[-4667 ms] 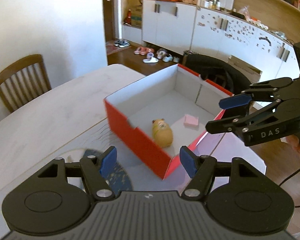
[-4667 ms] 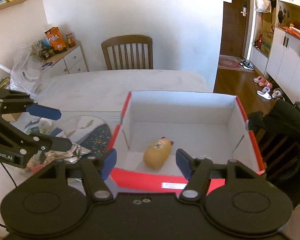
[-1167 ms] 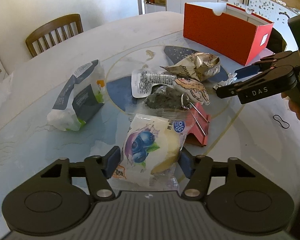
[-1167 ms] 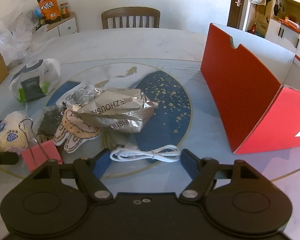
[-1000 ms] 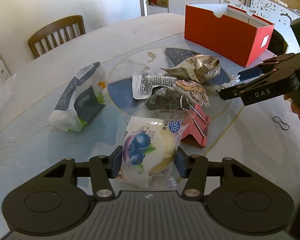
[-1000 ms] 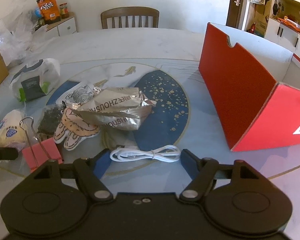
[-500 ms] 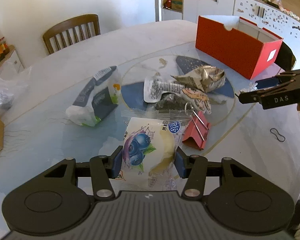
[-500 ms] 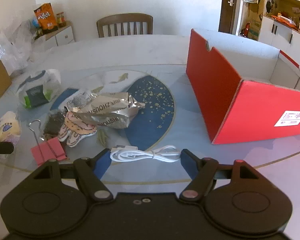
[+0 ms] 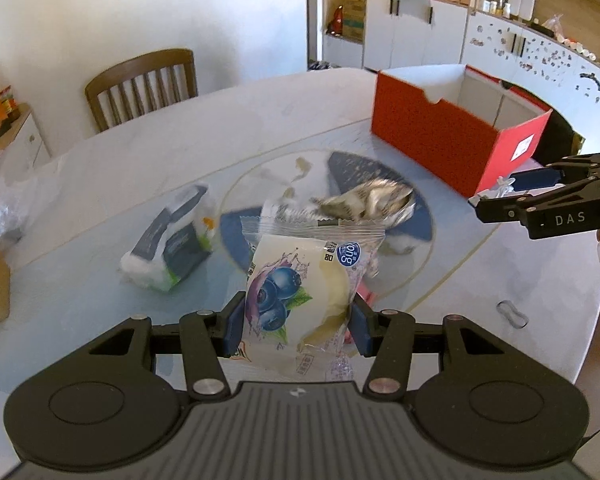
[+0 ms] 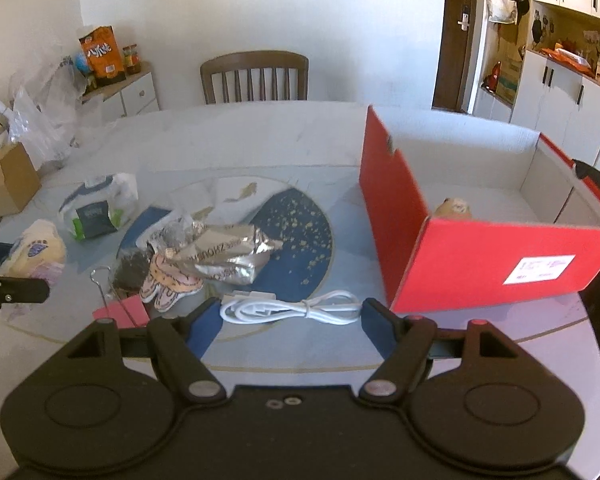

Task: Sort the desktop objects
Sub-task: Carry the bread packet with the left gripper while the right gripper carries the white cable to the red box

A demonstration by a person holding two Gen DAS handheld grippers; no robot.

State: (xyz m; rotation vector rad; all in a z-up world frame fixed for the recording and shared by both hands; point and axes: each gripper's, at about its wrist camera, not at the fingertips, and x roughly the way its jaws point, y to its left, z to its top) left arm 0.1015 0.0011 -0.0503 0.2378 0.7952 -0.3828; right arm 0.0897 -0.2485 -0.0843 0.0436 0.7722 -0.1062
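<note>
My left gripper (image 9: 296, 326) is shut on a blueberry bread packet (image 9: 300, 292) and holds it above the table; the packet also shows at the far left of the right wrist view (image 10: 34, 250). My right gripper (image 10: 290, 320) is open, with a coiled white cable (image 10: 292, 310) on the table between its fingers. It appears at the right of the left wrist view (image 9: 500, 196). The red box (image 10: 480, 264) stands to the right and holds a small yellow toy (image 10: 454, 208). A silver foil bag (image 10: 228, 254) lies mid-table.
On the table lie a green-and-white wipes pack (image 9: 172, 246), a pink binder clip (image 10: 120, 312), a cartoon-foot sticker (image 10: 168, 284), a dark packet (image 10: 130, 270) and a black hair tie (image 9: 510, 314). A wooden chair (image 10: 256, 76) stands behind. A cardboard box (image 10: 4, 184) is at far left.
My left gripper closed on the bread packet and lifted it off the table. My right gripper has drawn back slightly, the cable still between its open fingers.
</note>
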